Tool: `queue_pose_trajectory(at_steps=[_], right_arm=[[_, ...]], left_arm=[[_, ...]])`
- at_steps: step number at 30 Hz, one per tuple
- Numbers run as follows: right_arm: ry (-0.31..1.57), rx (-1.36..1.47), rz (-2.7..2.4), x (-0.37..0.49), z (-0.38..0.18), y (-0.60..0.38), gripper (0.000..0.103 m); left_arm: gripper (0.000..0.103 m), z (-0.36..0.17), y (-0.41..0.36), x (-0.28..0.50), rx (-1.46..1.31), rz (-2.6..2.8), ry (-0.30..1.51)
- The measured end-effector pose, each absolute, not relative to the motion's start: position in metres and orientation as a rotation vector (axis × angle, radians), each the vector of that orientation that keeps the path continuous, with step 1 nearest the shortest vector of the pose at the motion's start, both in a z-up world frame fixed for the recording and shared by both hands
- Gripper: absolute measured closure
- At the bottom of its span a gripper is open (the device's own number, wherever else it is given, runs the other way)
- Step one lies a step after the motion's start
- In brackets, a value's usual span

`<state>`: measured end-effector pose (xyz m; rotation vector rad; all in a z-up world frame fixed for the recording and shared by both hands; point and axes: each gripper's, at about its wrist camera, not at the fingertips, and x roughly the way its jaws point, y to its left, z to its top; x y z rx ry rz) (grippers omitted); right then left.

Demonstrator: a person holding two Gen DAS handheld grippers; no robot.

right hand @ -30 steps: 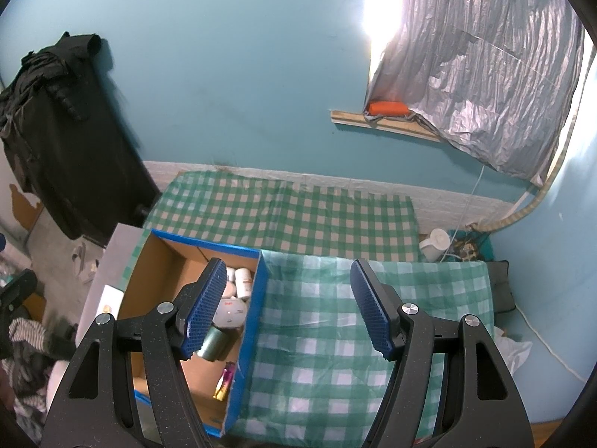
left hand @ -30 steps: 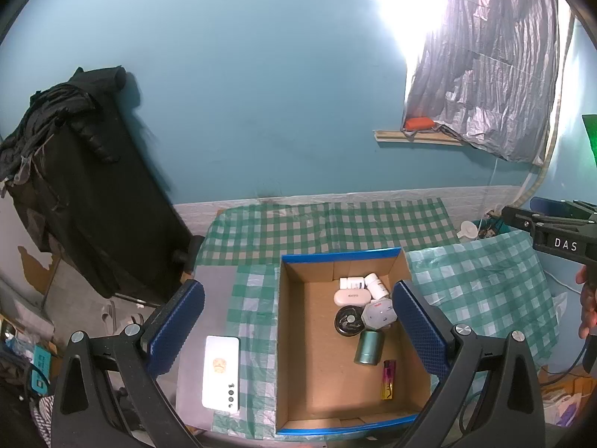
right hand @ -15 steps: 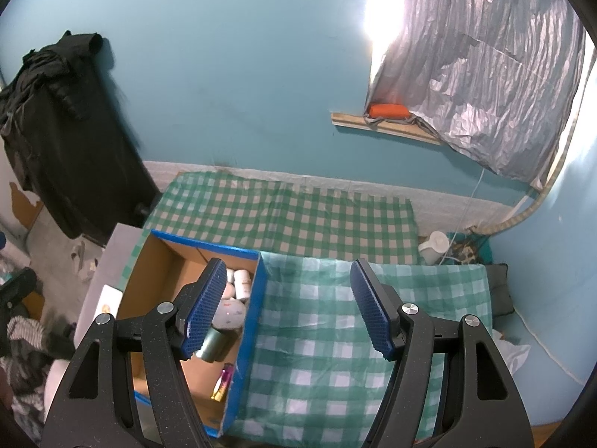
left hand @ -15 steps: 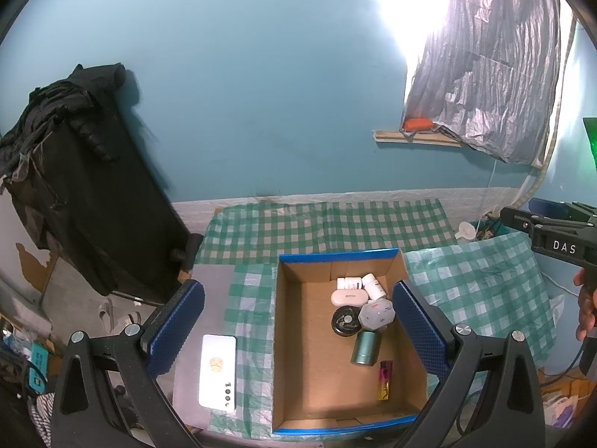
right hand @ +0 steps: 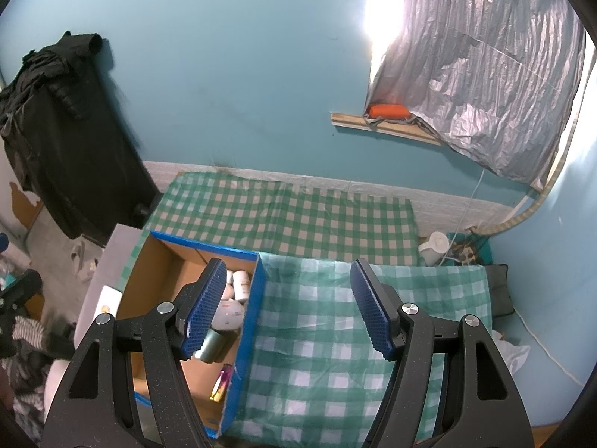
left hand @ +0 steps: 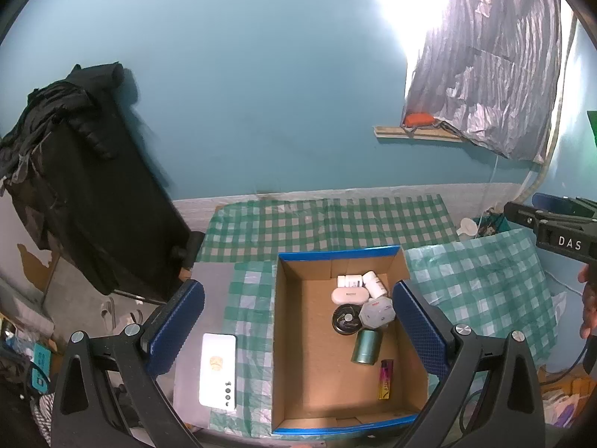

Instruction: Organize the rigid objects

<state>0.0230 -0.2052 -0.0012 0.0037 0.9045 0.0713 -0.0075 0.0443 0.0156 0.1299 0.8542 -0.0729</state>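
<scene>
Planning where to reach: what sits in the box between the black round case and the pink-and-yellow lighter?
In the left wrist view, the green metallic can lies on its side between the black round case and the lighter.

White letters "DAS" on black body of right claw (left hand: pixel 559 220), at right edge of left wrist view. Small red print on octagonal white case (left hand: pixel 377 311) in box (left hand: pixel 298 384): too small to read. Dark label on white pill case (left hand: pixel 349 295): illegible. Print on lighter (left hand: pixel 385 379) and bottles (left hand: pixel 374 283): unreadable.
</scene>
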Motion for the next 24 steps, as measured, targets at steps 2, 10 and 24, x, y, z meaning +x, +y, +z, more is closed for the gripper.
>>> queue_pose_trajectory(at_steps=[2,10,24], right_arm=[[0.904,0.002,0.071,0.0247,-0.0001,-0.2074,0.035],[0.905,0.002,0.073,0.0276,0.0016,-0.2134,0.035],[0.908,0.002,0.074,0.0280,0.0010,-0.2135,0.035]], left_arm=[[0.001,0.0157,0.0422,-0.0072,0.135,-0.077,0.852],[0.001,0.0170,0.0371,-0.0040,0.133,-0.083,0.857],[0.001,0.0175,0.0370,-0.0033,0.137,-0.083,0.855]])
